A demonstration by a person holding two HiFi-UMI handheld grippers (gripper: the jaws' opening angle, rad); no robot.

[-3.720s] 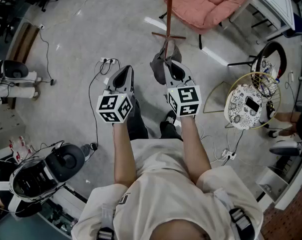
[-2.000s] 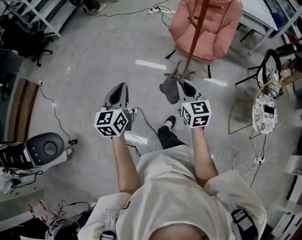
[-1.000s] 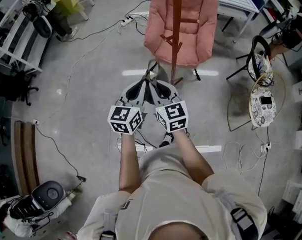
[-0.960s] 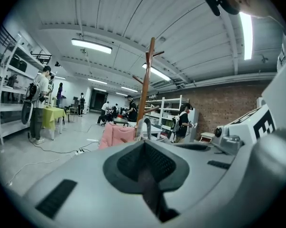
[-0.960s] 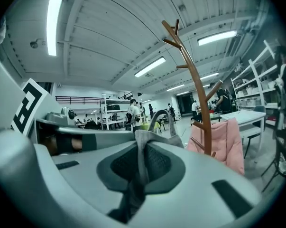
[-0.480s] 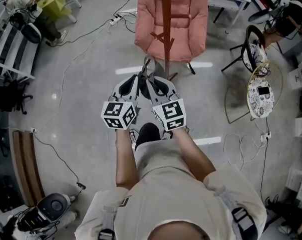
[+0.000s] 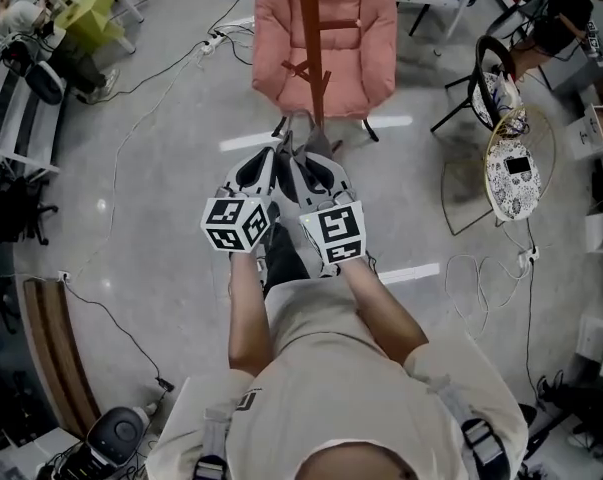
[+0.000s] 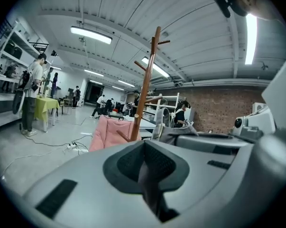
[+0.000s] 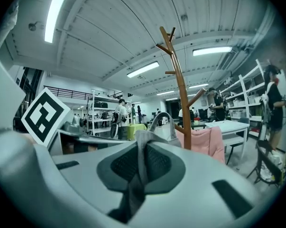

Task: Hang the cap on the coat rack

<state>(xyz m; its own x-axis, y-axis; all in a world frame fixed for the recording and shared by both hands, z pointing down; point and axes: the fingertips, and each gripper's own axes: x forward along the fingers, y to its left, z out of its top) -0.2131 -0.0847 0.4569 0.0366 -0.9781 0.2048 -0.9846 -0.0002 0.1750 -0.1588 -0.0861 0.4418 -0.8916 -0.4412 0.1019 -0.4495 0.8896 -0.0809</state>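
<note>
Carry step: left gripper (image 7: 273, 156) and right gripper (image 7: 309, 158) fingers, seemingly both, clamp the cap (image 7: 301, 136) mid-frame; next, lift it over a coat rack (image 7: 309, 28) peg.

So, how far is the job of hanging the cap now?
Done: the cap is picked up and held close to the coat rack. In hand: the left gripper and right gripper are both shut on its fabric, side by side. Left: raise it to a peg, hook it on and let go; no peg holds it yet.
</note>
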